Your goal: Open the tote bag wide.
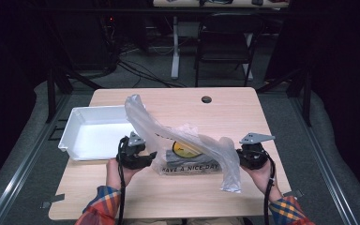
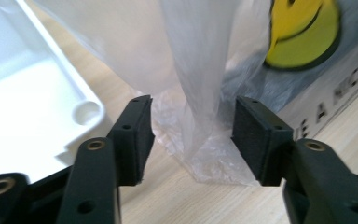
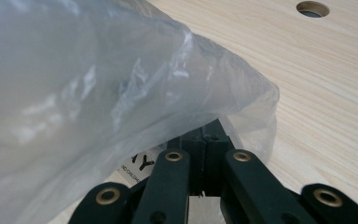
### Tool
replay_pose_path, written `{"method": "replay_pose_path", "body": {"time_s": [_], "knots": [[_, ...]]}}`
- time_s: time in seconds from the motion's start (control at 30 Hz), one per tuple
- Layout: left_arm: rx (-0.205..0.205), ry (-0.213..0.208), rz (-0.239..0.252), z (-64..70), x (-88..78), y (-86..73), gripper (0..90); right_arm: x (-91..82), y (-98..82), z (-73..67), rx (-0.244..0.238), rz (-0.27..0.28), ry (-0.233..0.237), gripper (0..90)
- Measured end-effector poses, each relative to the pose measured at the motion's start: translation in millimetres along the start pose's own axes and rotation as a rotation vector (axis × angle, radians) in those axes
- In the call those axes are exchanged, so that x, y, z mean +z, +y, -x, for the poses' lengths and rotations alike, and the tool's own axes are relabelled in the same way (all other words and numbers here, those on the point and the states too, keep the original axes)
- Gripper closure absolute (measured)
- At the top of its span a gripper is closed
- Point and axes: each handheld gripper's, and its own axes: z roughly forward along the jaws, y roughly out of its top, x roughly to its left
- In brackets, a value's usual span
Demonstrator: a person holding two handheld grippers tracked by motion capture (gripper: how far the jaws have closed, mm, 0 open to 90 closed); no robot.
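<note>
With your left gripper [image 2: 193,140] standing open around a loose fold of the plastic bag [image 1: 178,136] on the table [image 1: 178,197] and only your right gripper [image 3: 205,140] clamped shut on the film, you risk the bag sagging off the box [image 1: 187,161] beside the white tray [image 1: 86,133].

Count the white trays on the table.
1. The white tray sits at the table's left edge, beside the left gripper; its corner appears in the left gripper view. The plastic bag overlaps its right side.
</note>
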Motion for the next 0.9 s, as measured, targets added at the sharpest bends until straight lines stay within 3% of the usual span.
{"method": "replay_pose_path", "body": {"time_s": [0.07, 0.27, 0.33, 0.43, 0.63, 0.9], "knots": [[0.0, 0.03, 0.035, 1.2, -10.5, 1.6, 35.4, 0.2, -0.1, 0.5, 0.002, -0.004, -0.011, 90.0], [-0.009, 0.153, 0.166, 5.1, -30.4, 11.3, 30.3, 5.4, -1.4, 4.6, 0.009, -0.027, -0.035, 90.0], [-0.008, 0.138, 0.19, 6.8, -30.9, 15.9, 31.0, 6.3, -1.9, 5.7, 0.011, -0.032, -0.034, 90.0], [0.019, 0.141, 0.208, 12.1, -24.7, 21.7, 42.5, 8.8, -3.0, 8.5, 0.017, -0.044, -0.042, 90.0], [0.047, 0.088, 0.158, 14.1, -2.5, 22.5, 77.9, 14.3, -7.7, 14.6, 0.027, -0.097, -0.06, 90.0], [0.072, 0.045, 0.052, 11.0, 22.2, 16.2, 81.6, 20.2, -11.5, 16.7, 0.019, -0.137, -0.074, 90.0]]}}
